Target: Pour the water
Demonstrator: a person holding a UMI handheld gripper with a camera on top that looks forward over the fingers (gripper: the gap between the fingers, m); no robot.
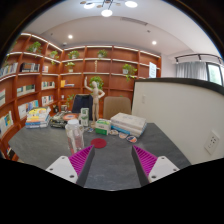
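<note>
Bottle (73, 132) just beyond open gripper (112, 161)

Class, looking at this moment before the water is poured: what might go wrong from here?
1. The gripper is open and empty, far short of the bottle; a rushed reach may tip it.
2. Boxes and a red lid crowd the table, so spilled water could wet them.
</note>
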